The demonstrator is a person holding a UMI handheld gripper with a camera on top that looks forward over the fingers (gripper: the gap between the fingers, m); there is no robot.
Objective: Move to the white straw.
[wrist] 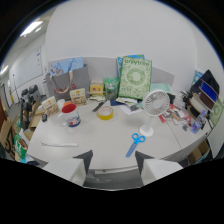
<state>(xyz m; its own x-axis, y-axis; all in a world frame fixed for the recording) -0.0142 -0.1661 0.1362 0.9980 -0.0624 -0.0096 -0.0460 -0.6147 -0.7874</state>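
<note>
The white straw (59, 144) lies flat on the white table (95, 137), ahead of my left finger and off to its left, near the table's left front edge. My gripper (114, 159) hovers over the table's near edge with its two fingers (86, 159) apart and nothing between them. Blue-handled scissors (134, 143) lie just ahead of the right finger.
A red-and-white mug (69, 116) stands beyond the straw. A yellow tape roll (105, 113) sits mid-table and a white desk fan (152, 107) to its right. Boxes, a green package (134, 78) and clutter line the back and right side.
</note>
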